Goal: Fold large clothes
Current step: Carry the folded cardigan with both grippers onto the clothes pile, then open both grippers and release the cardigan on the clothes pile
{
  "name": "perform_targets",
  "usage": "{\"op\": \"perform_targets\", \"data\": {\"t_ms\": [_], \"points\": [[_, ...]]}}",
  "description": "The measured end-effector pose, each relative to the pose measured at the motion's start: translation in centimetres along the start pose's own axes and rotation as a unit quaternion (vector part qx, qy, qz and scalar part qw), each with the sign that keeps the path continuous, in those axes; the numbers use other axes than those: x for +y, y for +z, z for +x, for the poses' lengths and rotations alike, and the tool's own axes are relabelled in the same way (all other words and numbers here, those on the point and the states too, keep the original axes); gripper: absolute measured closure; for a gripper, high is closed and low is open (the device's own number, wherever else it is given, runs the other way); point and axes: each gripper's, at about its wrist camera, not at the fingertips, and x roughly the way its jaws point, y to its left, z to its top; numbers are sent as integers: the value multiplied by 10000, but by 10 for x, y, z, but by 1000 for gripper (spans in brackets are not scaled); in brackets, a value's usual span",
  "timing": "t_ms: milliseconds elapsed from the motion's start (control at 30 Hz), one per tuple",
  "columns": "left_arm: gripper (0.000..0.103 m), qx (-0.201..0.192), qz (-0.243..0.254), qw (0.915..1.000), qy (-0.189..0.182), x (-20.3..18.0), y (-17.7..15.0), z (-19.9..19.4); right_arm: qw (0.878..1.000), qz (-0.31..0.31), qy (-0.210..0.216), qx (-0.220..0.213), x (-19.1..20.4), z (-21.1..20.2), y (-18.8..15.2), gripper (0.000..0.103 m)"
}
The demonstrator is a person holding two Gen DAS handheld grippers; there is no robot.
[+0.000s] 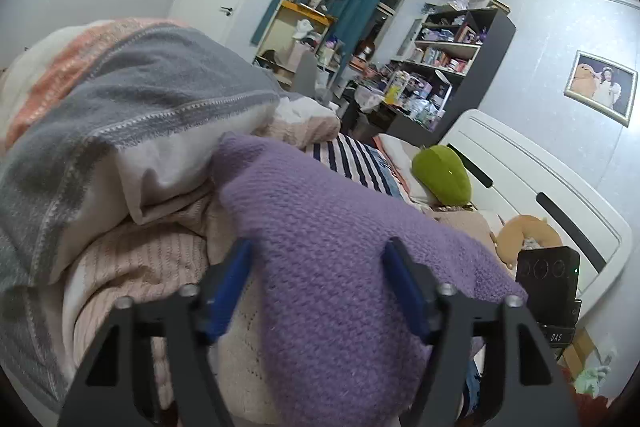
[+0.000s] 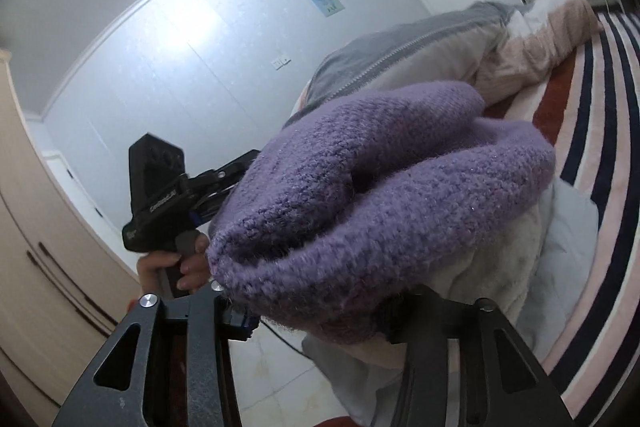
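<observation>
Purple knit sweater (image 1: 340,267), chunky weave, bunched thick and lifted off the bed: it fills the near field of both wrist views and spans between the two tools. Left tool (image 1: 320,267): blue-padded fingers (image 1: 234,291) stand apart, the knit draped over and between them; whether they pinch any fabric cannot be told. Right tool (image 2: 316,311): fingers largely buried under a rolled fold of the same sweater (image 2: 384,203), so its closure cannot be told either. Left hand (image 2: 180,267) visible on its handle beyond the bundle. Below and behind: striped bedsheet (image 2: 600,187), heaped pink ribbed blanket (image 1: 132,259), grey-and-coral throw (image 1: 120,95), green plush (image 1: 442,179) by the white headboard (image 1: 540,183). Step in hand, as judged: carrying or opening out the garment before the first fold. To do it well, take hold at seams or shoulder corners rather than mid-panel, draw the tools apart until the knit hangs flat, then lay it on a bare stretch of sheet away from the blanket heap. Loose knit stretches and snags; keep tension even and light.
</observation>
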Motion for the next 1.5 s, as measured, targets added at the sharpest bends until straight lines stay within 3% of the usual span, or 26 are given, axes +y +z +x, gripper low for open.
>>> {"op": "perform_targets", "data": {"t_ms": [200,300,400,667,900,1033,1200,1300,1500], "points": [[24,-307,321,9947,923,-39,-3,-28,9988,-276,-355,180,-11,-25,5,42],[13,-637,582,9916,959,-71,-6,-49,9963,-531,-651,182,-11,-48,-4,39],[12,-812,1053,9863,976,-114,-17,-60,9945,-641,-825,83,-16,-72,-15,28],[11,-1156,1879,9672,1261,-224,-64,-49,9815,-944,-1597,-468,-29,-160,-65,21],[10,-1513,2199,9573,1107,-311,-120,-26,9523,-1187,-2641,-966,-22,-248,-111,21],[4,-1596,2255,9566,921,-353,-154,-10,9262,-1383,-3265,-1281,-11,-293,-132,15],[3,-1633,2243,9569,861,-388,-187,10,9034,-1566,-3687,-1527,4,-332,-153,7],[3,-1600,2312,9560,834,-402,-202,19,8972,-1574,-3787,-1637,8,-349,-162,4],[3,-1449,2173,9624,747,-410,-218,36,8909,-1501,-3891,-1799,9,-369,-172,4]]}}
